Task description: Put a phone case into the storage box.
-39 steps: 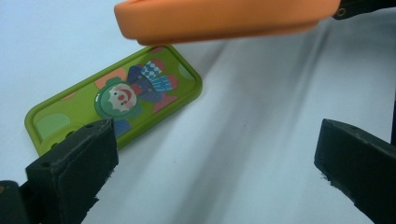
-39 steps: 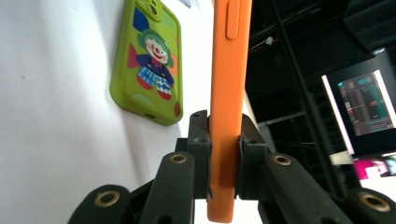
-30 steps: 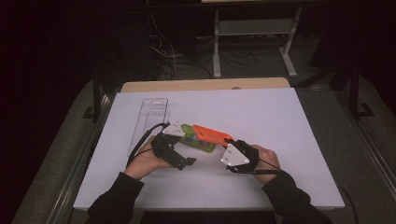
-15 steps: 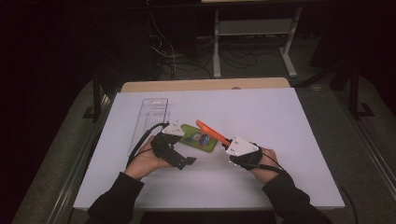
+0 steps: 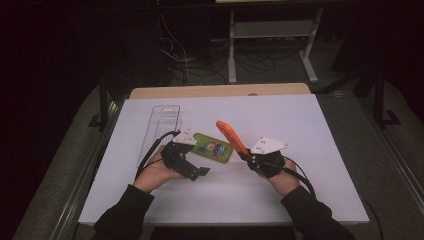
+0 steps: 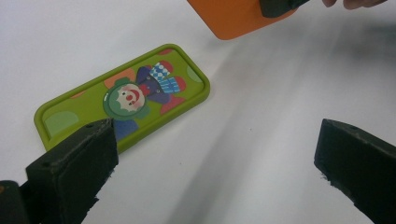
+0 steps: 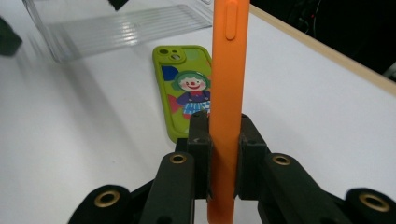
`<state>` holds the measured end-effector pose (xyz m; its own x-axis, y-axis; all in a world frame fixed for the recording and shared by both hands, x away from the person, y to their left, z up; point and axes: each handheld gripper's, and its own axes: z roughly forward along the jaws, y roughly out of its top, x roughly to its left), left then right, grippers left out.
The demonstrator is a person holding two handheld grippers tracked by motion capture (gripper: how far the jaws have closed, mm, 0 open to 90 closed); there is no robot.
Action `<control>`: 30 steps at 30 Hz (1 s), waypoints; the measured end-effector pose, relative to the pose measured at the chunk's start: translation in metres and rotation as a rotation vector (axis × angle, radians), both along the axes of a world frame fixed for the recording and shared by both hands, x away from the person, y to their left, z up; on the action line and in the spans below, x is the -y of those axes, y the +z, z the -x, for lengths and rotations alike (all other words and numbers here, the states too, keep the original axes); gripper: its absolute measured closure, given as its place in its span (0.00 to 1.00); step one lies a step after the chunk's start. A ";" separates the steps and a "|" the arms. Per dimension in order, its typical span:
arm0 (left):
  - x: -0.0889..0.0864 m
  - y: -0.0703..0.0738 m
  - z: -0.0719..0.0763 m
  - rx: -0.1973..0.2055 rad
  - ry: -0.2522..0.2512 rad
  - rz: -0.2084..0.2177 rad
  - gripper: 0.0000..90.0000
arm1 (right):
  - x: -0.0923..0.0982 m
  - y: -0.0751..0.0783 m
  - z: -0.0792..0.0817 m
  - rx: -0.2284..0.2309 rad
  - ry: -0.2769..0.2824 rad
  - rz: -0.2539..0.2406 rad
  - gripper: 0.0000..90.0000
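Observation:
A green phone case with a clown picture (image 5: 214,147) lies flat on the white table (image 5: 320,125), picture side up. My right gripper (image 5: 248,155) is shut on one end of an orange phone case (image 5: 231,136), holding it edge-on and tilted up above the table, just right of the green case. In the right gripper view the orange case (image 7: 227,88) rises between the closed jaws of my right gripper (image 7: 223,140), with the green case (image 7: 180,79) behind it. My left gripper (image 5: 197,159) stands open just left of the green case (image 6: 126,98), with nothing between its fingers (image 6: 77,158).
A clear plastic box (image 5: 162,125) lies at the table's left, behind my left hand; it also appears as the ribbed clear box (image 7: 126,28). A wooden strip (image 5: 220,91) edges the far side. Dark floor, cables and a stand lie beyond.
My right gripper has lifted the orange case off the green case and carried it rightward, tilting it up. The left gripper has stayed beside the green case.

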<state>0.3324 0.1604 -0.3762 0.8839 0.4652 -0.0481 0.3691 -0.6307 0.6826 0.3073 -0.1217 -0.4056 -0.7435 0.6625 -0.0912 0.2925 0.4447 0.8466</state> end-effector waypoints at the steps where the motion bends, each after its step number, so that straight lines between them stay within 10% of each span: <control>1: 0.000 0.000 0.000 -0.004 0.003 0.002 0.00 | 0.001 0.000 -0.001 -0.013 -0.003 -0.017 0.87; 10: -0.002 0.002 -0.003 -0.014 0.021 0.026 0.00 | 0.008 -0.001 -0.007 -0.113 -0.037 -0.165 0.87; 30: 0.016 0.028 -0.020 -0.039 0.085 0.171 0.00 | 0.001 -0.001 -0.004 -0.127 -0.015 -0.197 0.87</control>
<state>0.3529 0.1447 -0.3481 0.8378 0.5200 -0.1662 0.4441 -0.4721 0.7615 0.3111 -0.1226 -0.4068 -0.7307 0.6693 0.1349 0.4078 0.2694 0.8724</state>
